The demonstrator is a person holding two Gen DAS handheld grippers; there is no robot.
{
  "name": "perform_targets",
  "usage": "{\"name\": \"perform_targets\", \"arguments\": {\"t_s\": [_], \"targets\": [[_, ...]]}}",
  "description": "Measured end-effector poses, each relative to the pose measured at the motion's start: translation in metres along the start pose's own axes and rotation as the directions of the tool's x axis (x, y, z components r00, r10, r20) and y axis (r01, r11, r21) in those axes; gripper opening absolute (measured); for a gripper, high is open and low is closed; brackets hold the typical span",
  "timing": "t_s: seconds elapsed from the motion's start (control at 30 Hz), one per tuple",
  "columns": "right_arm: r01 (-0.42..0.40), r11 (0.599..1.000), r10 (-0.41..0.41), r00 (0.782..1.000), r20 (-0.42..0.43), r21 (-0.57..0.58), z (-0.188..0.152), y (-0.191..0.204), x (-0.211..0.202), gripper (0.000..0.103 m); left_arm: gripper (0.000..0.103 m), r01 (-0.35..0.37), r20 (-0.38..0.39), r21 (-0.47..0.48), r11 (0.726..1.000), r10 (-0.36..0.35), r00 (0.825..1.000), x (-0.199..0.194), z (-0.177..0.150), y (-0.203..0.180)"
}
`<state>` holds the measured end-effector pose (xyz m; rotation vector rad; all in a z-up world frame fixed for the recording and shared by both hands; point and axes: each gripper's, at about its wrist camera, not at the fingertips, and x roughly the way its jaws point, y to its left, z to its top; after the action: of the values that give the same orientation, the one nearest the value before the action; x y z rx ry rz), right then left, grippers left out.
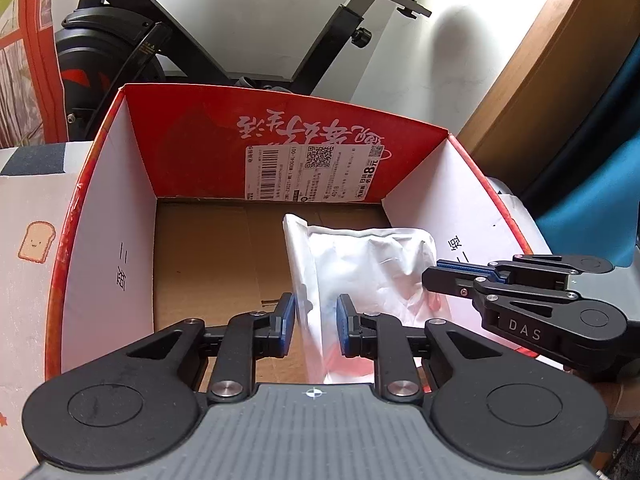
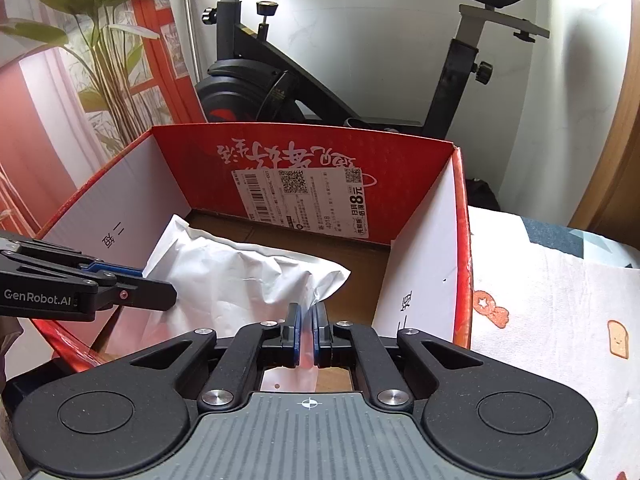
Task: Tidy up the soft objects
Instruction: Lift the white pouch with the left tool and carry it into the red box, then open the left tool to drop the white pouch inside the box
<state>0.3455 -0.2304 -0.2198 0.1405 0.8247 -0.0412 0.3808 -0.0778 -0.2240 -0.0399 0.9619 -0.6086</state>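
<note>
A white, crinkled soft bag point(image 1: 372, 264) hangs low inside an open red cardboard box point(image 1: 192, 148) with white inner walls and a brown floor. In the left wrist view my left gripper point(image 1: 316, 316) has its blue pads on either side of the bag's left folded edge, closed on it with a narrow gap. My right gripper point(image 1: 430, 280) comes in from the right over the box wall. In the right wrist view the right gripper point(image 2: 307, 328) is shut on a thin corner of the bag point(image 2: 240, 272). The left gripper point(image 2: 172, 292) reaches in from the left edge of the box point(image 2: 192, 168).
A black exercise bike point(image 1: 180, 40) stands right behind the box against a white wall. The box sits on a cloth with toast prints point(image 2: 560, 320). A leafy plant point(image 2: 100, 40) and red frame are at the left, a wooden door point(image 1: 540, 60) at the right.
</note>
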Motion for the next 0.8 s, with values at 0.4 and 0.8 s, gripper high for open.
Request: {"name": "perform_targets", "arguments": {"t_s": [0.4, 0.8], "targets": [[0.016, 1.0, -0.017, 0.997, 0.075, 0.021, -0.001, 0.01, -0.03, 0.033, 0.065, -0.012, 0.134, 0.035, 0.999, 0.008, 0.991, -0.046, -0.004, -0.011], [0.022, 0.999, -0.034, 0.953, 0.302, 0.044, -0.029, 0.013, -0.108, 0.103, 0.103, -0.174, 0.373, 0.095, 0.98, 0.127, 0.919, -0.135, -0.044, -0.029]]}}
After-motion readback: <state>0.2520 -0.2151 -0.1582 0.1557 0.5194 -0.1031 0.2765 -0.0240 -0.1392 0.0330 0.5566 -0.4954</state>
